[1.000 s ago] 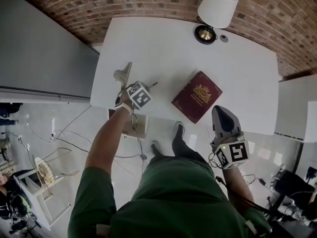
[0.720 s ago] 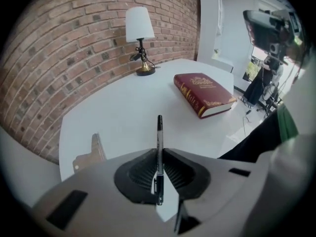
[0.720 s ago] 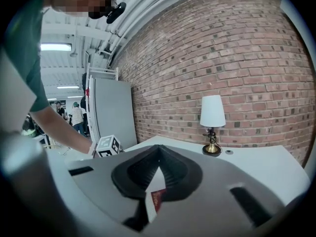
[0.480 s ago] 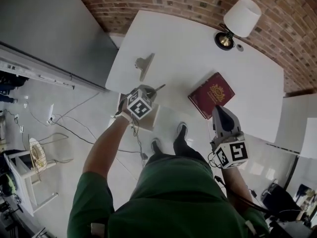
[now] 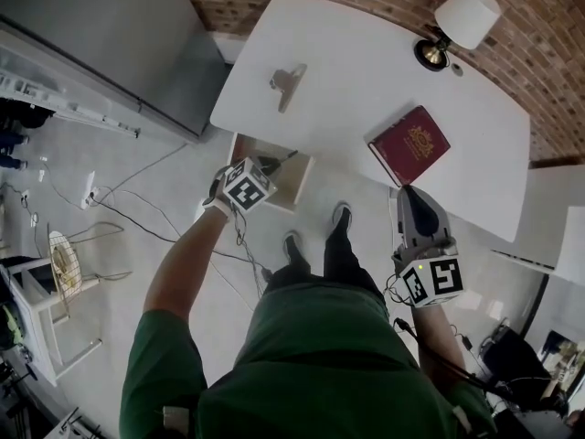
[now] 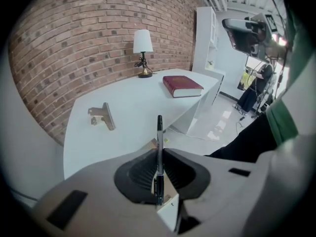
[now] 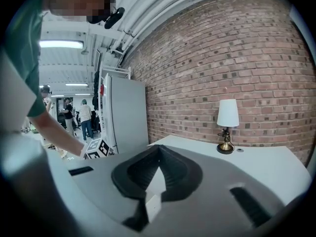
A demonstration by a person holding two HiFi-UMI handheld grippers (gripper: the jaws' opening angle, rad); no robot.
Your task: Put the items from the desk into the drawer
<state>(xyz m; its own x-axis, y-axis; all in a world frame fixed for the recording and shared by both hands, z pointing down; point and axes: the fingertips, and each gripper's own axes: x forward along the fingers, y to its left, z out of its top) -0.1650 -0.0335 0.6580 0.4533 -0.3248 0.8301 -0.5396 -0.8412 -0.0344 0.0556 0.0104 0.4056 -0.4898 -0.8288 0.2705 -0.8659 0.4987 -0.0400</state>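
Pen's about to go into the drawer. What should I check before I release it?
1. Pen held in left tongs: ok, jaws shut on it.
2. Drawer open: ok.
3. Left tongs above the drawer opening: ok, judging from the head view.
4. Room inside the drawer: cannot tell, partly hidden by the gripper.
5. Right tongs free: ok, shut and empty.
6. Desk cleared: not ok, binder clip and book lie on it.
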